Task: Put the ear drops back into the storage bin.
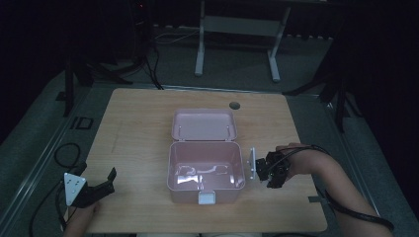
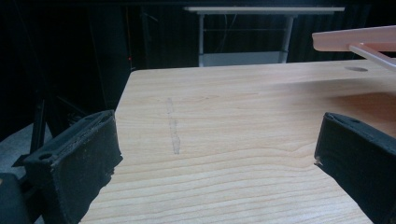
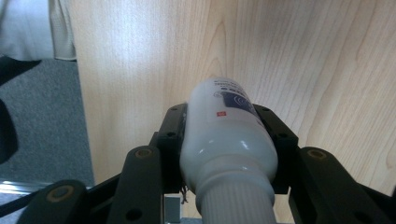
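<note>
Right tongs [image 3: 229, 135] clamped on a glossy white plastic bottle [image 3: 226, 135], rounded body, ribbed neck, blue label patch, held just right of the open pink plastic box [image 1: 206, 168]. Left tongs [image 2: 219, 154] spread apart, matte black, over pale wood-grain counter [image 2: 224, 107] near its front left corner.

White bottle [image 3: 229, 140] cap end is running off bottom edge; label txt is staying too small to read

Dim high view with black surroundings; glare inside the pink box [image 1: 206, 168]. Gripper views brighter; highlights on the white bottle [image 3: 227, 135], foreground soft.
</note>
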The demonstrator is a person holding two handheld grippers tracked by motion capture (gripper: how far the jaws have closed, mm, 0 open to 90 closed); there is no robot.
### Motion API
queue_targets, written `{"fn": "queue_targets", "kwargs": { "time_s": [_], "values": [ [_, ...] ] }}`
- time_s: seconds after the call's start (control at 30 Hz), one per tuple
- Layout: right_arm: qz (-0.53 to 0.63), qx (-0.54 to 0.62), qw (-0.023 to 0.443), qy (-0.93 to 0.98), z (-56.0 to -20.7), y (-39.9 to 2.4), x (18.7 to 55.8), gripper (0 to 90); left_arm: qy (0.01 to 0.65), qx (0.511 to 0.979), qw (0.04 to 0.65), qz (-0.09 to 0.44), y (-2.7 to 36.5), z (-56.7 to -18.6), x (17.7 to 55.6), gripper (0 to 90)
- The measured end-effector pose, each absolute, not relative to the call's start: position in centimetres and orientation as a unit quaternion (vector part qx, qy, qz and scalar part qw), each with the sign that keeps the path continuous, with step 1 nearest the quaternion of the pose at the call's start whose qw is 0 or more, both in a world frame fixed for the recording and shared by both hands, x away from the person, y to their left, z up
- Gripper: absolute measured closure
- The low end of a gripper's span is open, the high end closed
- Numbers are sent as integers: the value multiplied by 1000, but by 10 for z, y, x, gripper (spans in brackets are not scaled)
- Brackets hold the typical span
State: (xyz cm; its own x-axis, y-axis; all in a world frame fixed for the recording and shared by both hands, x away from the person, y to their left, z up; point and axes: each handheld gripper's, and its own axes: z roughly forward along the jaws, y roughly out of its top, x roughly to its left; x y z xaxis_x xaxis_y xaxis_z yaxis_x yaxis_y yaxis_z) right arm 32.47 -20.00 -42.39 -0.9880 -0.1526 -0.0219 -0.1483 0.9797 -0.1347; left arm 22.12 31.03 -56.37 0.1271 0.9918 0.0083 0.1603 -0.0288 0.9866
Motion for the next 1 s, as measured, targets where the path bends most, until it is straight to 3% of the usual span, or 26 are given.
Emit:
{"fn": "queue_targets", "kwargs": {
  "time_s": [0.37,1.0],
  "values": [
    [-57,-70,24,996,-390,-185,323,596,502,574,484,430,310,-564,221,4],
    [-46,-73,25,996,-366,-154,326,596,502,574,485,429,311,-564,221,4]
  ]
}}
